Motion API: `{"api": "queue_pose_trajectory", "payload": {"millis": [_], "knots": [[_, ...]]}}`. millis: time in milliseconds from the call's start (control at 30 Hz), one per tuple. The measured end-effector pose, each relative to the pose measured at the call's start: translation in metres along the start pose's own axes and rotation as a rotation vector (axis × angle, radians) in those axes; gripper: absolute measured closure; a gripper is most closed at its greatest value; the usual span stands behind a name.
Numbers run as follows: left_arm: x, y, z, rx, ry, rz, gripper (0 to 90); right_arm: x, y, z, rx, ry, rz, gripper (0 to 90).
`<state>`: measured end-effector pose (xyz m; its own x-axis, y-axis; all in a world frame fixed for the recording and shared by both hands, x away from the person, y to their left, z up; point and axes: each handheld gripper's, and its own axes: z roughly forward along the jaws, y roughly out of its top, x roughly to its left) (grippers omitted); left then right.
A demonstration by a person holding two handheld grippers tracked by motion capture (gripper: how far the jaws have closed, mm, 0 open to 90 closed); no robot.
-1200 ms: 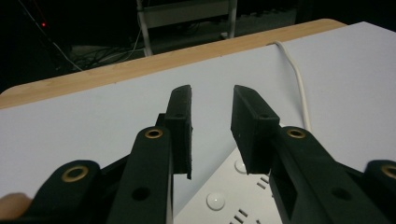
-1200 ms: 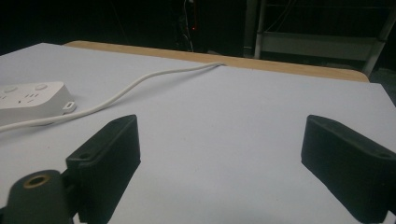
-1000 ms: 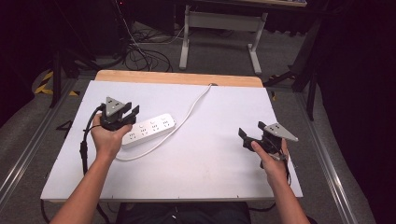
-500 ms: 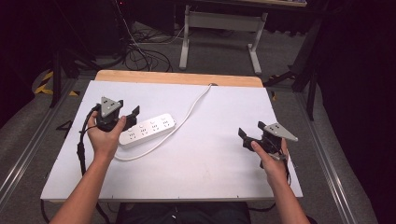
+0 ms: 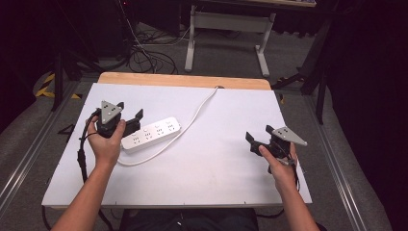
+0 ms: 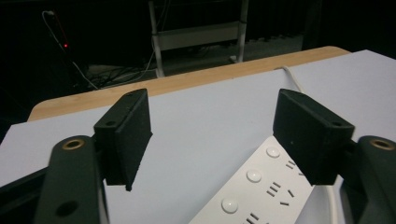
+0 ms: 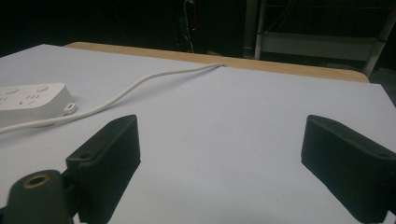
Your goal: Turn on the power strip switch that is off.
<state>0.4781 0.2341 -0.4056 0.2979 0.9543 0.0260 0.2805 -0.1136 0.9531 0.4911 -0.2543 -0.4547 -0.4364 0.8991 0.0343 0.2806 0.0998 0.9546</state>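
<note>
The big flat surface (image 5: 207, 163) is white and smooth, with a strip of light wood along its far edge. Most of it is bare, so there is lots of room in the middle and along the near edge. A long white plastic power strip (image 5: 151, 134) lies flat on the left half, closer to the left edge than to the middle, with round buttons and small slots on top. Its thin white cord (image 5: 195, 113) bends away to the far edge and drops off there. The left hand-held gripper (image 5: 133, 121) sits just beside the near-left end of the power strip; its black jaws have just been opening and are now spread wide, pinching nothing. The right hand-held gripper (image 5: 253, 142) is well apart, near the right edge, with its jaws spread over bare surface and holding nothing.
</note>
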Motion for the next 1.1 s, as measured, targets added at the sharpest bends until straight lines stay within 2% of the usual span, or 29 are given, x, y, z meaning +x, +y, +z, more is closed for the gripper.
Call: {"api": "queue_pose_trajectory", "payload": {"millis": [400, 433, 500, 600, 667, 900, 1100], "knots": [[0.004, -0.001, -0.009, -0.020, 0.026, -0.009, 17.6, 0.001, 0.000, 0.000, 0.000, 0.002, -0.001, 12.1], [0.004, -0.001, -0.009, -0.020, 0.030, -0.015, 15.3, 0.001, 0.000, 0.000, -0.001, 0.001, 0.002, 12.1], [0.004, -0.001, -0.009, -0.027, 0.037, -0.015, 1.5, 0.001, 0.000, 0.000, -0.001, 0.000, 0.002, 12.1], [0.003, -0.001, -0.009, -0.032, 0.053, -0.019, 3.2, 0.001, 0.000, 0.000, -0.001, -0.001, 0.001, 12.1], [0.003, -0.001, -0.009, -0.034, 0.055, -0.020, 0.6, 0.001, 0.000, 0.000, 0.001, -0.001, -0.002, 12.1], [0.002, -0.001, -0.010, -0.037, 0.053, -0.008, 1.8, 0.001, 0.000, -0.004, -0.006, -0.004, -0.003, 12.1], [0.004, -0.002, -0.011, -0.035, 0.066, -0.030, 1.5, 0.003, 0.001, -0.001, -0.001, 0.000, -0.011, 12.2]]}}
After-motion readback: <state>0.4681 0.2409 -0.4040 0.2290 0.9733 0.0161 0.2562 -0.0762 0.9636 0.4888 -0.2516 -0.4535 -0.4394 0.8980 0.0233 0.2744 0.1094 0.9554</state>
